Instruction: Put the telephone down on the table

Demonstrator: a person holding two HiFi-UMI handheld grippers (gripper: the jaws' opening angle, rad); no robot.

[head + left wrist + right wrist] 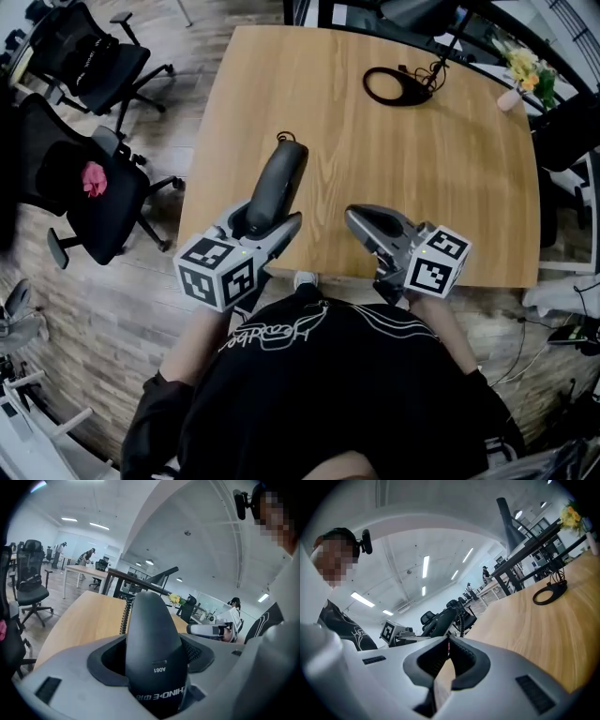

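Note:
A black telephone handset (279, 183) sticks out forward from my left gripper (265, 228), which is shut on its near end. The handset is over the front left part of the wooden table (422, 159), and whether its far tip touches the wood I cannot tell. In the left gripper view the handset (152, 648) fills the space between the jaws, with a coiled cord (124, 616) behind it. My right gripper (354, 217) is beside it, over the table's front edge, shut with nothing in it. The right gripper view shows its fingertips (449, 645) meeting.
A black cable loop (394, 86) lies at the back of the table, with a small vase of flowers (520, 75) at the back right corner. Black office chairs (94, 187) stand on the floor to the left of the table.

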